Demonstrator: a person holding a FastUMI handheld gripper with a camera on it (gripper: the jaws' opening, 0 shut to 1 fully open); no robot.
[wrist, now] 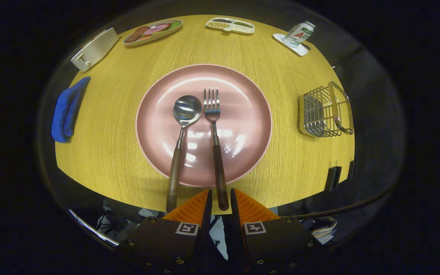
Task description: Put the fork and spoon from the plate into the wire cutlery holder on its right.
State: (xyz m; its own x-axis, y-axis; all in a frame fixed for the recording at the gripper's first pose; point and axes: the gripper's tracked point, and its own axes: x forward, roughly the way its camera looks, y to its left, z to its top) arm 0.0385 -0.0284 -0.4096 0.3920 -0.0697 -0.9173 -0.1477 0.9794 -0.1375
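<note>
Gripper view: jaws astride wooden-handled fork [216,149] (unpressed)

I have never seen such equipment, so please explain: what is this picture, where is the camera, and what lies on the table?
The camera rides on a hand-held gripper and looks forward along its two fingers. The fork handle's end lies between the fingers; whether they press it, I cannot tell. On the table is a pink plate with the fork and a spoon side by side. To its right stands the wire holder. To its left lies a blue cloth. Beyond are a white box, two food trays and a small bottle.
</note>
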